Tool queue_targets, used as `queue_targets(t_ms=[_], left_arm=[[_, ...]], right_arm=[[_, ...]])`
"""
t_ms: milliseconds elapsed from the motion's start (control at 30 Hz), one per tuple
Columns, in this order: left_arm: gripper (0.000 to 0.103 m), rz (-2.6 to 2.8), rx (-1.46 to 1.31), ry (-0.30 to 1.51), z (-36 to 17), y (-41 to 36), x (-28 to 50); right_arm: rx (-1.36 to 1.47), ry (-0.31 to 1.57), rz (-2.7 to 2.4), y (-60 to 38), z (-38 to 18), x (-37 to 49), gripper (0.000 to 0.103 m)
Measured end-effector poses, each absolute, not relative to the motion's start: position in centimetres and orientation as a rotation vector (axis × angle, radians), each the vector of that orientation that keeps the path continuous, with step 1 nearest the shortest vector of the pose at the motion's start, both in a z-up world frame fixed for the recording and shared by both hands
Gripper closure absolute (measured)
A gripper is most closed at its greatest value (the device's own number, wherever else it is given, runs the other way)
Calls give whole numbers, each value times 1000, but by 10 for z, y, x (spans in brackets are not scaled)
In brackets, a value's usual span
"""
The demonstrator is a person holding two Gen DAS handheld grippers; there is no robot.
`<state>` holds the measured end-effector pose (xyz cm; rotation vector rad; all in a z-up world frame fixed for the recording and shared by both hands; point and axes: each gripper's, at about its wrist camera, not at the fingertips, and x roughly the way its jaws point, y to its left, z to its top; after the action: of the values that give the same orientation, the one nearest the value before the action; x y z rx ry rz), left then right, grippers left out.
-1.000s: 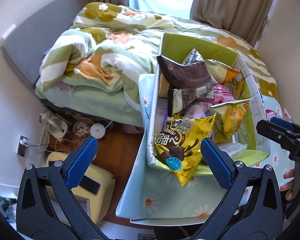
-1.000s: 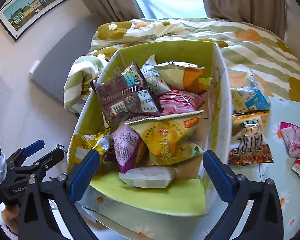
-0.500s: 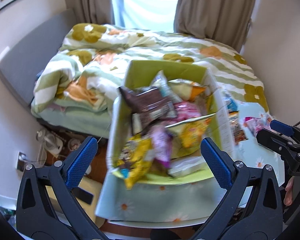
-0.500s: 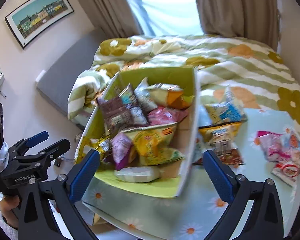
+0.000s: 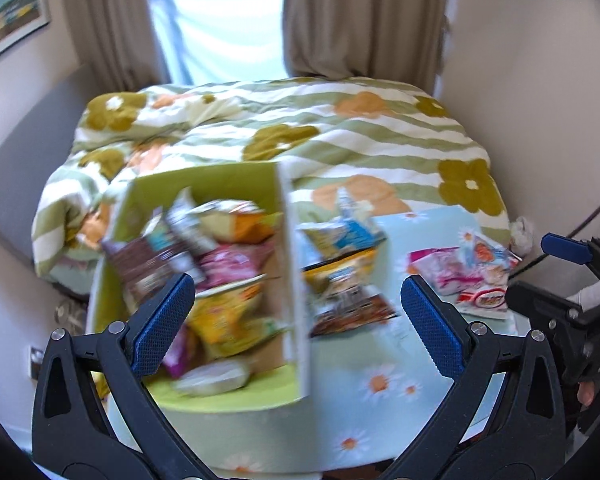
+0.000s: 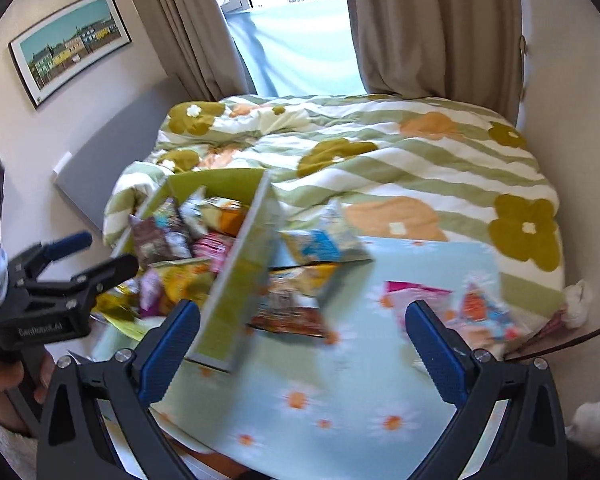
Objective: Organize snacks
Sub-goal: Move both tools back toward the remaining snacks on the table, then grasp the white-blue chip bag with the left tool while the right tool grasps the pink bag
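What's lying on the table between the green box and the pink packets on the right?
Two loose snack bags: a blue-and-yellow bag and a brown-and-orange one right beside the green box; then bare daisy tablecloth up to the pink packets. Left wrist view shows it best.

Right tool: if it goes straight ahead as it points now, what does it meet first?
Likely the daisy tablecloth, then the loose snack packets beside the green box. The right tool is open and empty; blur makes depth uncertain.
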<state>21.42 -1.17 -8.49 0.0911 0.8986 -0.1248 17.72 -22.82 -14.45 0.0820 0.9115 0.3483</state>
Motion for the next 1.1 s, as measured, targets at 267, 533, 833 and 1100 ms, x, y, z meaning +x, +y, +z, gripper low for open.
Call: queue_targets(t_ms=[267,533,833,1100], left_arm=[[1,-202,290,997,-116,-83,281],[1,-312,440,1141,-184,-117,352],[1,-365,569,1278,-259,-134,398],[7,-399,530,1338,-288,-130,417]], right_arm=[[63,962,328,-282,-173,201,1],[136,1014,212,-301,-216,227,1],[147,1079,106,-285,-269,255,1],[49,1117,64,-264,-308,274,5]])
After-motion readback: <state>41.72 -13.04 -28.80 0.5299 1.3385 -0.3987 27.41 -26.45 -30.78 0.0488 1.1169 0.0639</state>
